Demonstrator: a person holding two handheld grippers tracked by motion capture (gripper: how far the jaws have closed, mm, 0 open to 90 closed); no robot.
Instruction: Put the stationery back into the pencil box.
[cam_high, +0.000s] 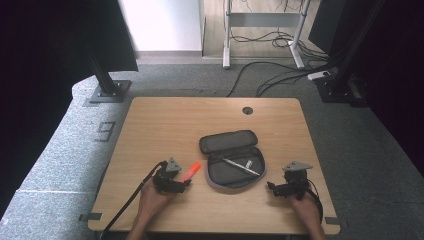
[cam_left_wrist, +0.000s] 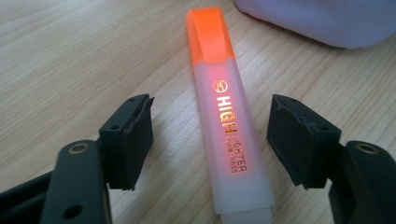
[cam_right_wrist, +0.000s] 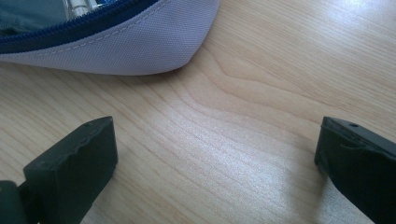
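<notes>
Lying flat on the table (cam_high: 165, 120), the highlighter (cam_left_wrist: 231, 126) runs lengthwise between the left claw (cam_left_wrist: 210, 140) jaws, its orange cap toward 12 o'clock; the jaws stand half open, a gap on each side, gripping nothing. Its barrel is frosted, boxy plastic with gold lettering (glowing orange inside). A grey fabric case (cam_high: 235, 162), unzipped and oval, lies at the claw's 3 o'clock, a silver pen (cam_high: 241, 166) inside. Beyond the case, the right claw (cam_right_wrist: 217, 158) gapes wide over bare woodgrain, empty.
</notes>
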